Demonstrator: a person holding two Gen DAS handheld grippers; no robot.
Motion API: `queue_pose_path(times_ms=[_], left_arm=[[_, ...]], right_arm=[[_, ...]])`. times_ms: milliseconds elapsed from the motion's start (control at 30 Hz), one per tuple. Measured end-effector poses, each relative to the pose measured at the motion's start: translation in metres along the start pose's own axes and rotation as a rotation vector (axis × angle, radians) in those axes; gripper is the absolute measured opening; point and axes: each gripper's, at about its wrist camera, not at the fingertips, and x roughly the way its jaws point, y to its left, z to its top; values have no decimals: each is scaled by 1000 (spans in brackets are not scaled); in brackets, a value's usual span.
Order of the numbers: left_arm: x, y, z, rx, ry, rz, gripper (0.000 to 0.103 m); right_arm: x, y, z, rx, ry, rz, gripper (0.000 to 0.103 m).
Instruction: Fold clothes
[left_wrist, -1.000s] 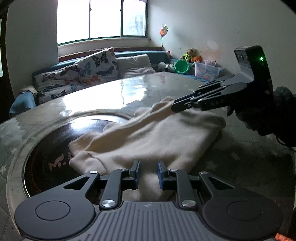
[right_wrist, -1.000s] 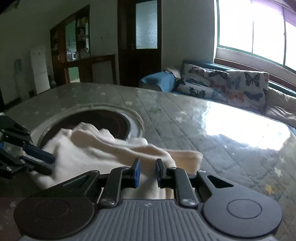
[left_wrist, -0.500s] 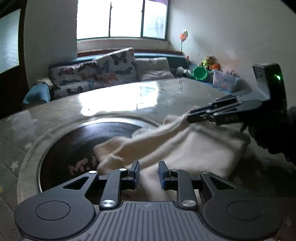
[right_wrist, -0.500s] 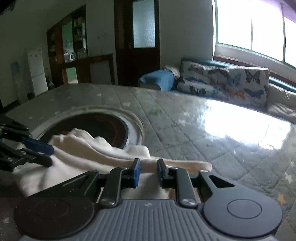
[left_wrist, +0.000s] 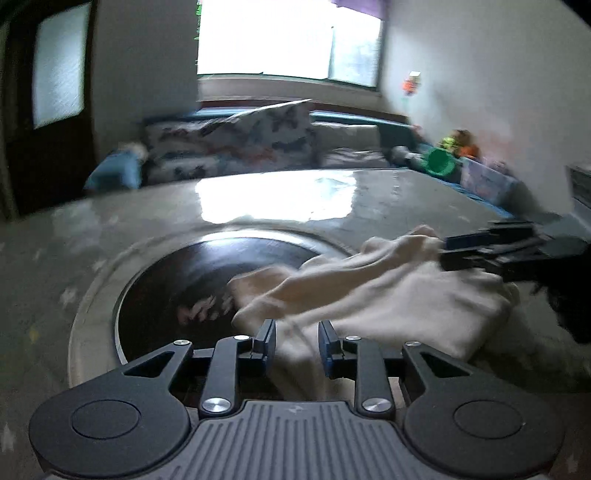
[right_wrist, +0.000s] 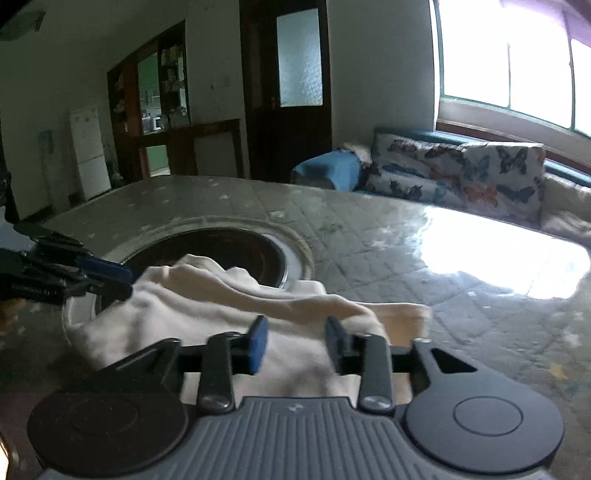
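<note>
A cream garment (left_wrist: 388, 295) lies folded over on the round table, partly across its dark centre disc (left_wrist: 192, 280). It also shows in the right wrist view (right_wrist: 229, 306). My left gripper (left_wrist: 295, 341) is open, its jaws apart around a fold of the cloth at the near edge; from the right wrist view it shows at the far left (right_wrist: 110, 280). My right gripper (right_wrist: 297, 341) is open, with cloth lying between its spread jaws. It shows in the left wrist view (left_wrist: 454, 253) at the garment's far right corner.
The table (right_wrist: 388, 251) has a quilted grey cover with stars. A sofa with butterfly cushions (right_wrist: 461, 177) stands beyond it under the window. Toys and a green bucket (left_wrist: 439, 162) sit on the far bench. A dark door (right_wrist: 288, 85) stands behind.
Both grippers have opened, the right one widest, and let go of the cloth. The garment's top fold has been carried over and laid down. The left view swung leftward.
</note>
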Motion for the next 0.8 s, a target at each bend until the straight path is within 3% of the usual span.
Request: queue_pose_path(times_ms=[33, 67, 133, 233, 600, 800], left_arm=[[0, 3, -2, -37, 15, 8, 31], [2, 5, -3, -74, 35, 18, 43], [6, 9, -5, -108, 49, 37, 53], [8, 10, -6, -129, 52, 36, 53], [21, 6, -1, -162, 106, 11, 52], [22, 3, 1, -179, 116, -4, 40]], right_arm=[[-3, -5, -3, 17, 1, -13, 41], [-6, -10, -5, 38, 2, -25, 44], [-9, -20, -11, 79, 7, -65, 50], [-9, -32, -15, 124, 14, -95, 55], [7, -54, -22, 287, 29, -34, 56], [8, -52, -25, 297, 35, -30, 51]])
